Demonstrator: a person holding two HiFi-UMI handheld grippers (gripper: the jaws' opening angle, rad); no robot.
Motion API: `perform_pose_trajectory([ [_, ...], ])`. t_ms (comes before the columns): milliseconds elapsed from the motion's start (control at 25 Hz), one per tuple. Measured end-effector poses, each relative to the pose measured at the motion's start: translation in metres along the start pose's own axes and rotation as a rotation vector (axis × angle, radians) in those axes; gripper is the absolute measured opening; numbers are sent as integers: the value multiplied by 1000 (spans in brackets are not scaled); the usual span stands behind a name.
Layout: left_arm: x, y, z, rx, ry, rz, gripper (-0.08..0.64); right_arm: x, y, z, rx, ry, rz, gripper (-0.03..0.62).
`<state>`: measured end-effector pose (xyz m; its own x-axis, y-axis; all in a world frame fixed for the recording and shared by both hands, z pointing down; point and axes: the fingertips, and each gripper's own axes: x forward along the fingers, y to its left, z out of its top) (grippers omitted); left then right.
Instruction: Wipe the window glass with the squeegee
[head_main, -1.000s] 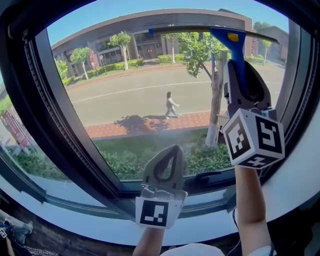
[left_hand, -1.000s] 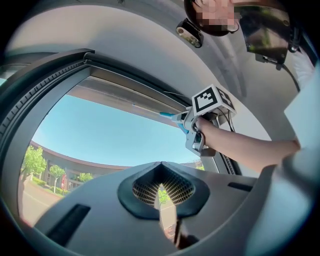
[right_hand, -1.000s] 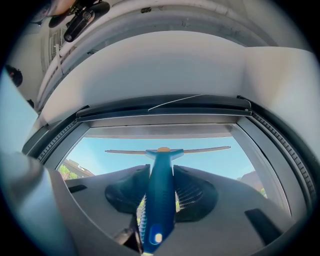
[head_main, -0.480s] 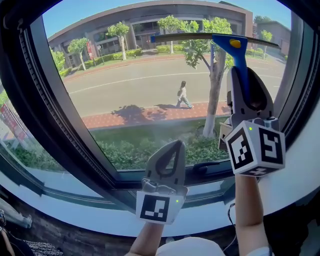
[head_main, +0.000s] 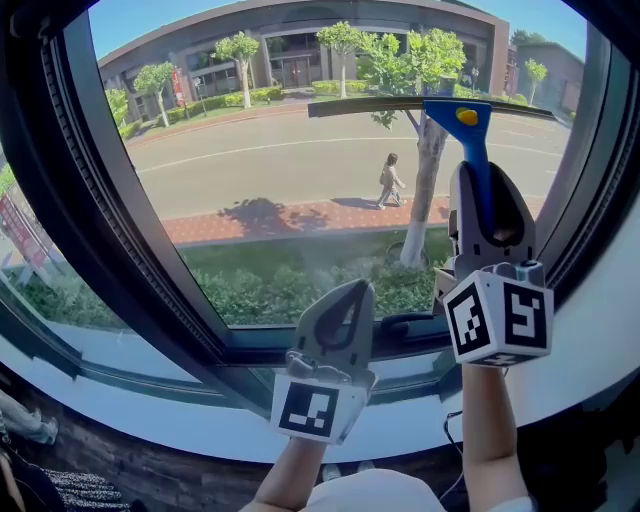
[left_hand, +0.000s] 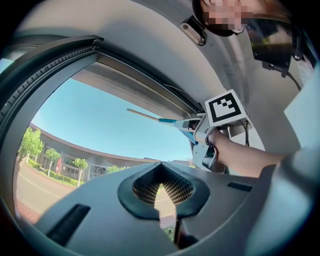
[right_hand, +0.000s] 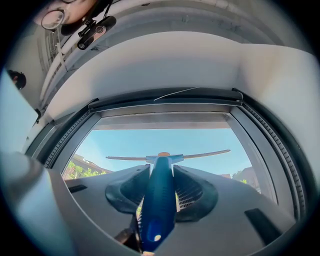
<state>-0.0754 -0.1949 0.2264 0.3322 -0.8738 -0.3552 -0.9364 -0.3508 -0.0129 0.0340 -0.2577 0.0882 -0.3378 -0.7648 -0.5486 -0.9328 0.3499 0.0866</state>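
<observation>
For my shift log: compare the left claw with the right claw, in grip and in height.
The right claw is shut on the squeegee's blue handle; the left claw is shut on nothing. In the head view the right claw is raised in front of the glass; the left claw sits lower, near the bottom frame. Both point at the glass.

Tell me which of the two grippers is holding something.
The right gripper: its jaws clamp the blue squeegee by its handle. The left gripper has its jaws shut on nothing.
</observation>
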Motion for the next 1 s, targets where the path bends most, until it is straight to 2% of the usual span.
perform_pose_trajectory([
  [280,-8,-2,-10,15,1,7,3,-19,4,-28,9,30,-6,149],
  [640,-10,-9,-16,11,43,-3,3,-34,5,-45,25,85,-16,150],
  [1000,-16,-10,-41,6,100,1,3,-54,3,-73,46,134,-24,149],
])
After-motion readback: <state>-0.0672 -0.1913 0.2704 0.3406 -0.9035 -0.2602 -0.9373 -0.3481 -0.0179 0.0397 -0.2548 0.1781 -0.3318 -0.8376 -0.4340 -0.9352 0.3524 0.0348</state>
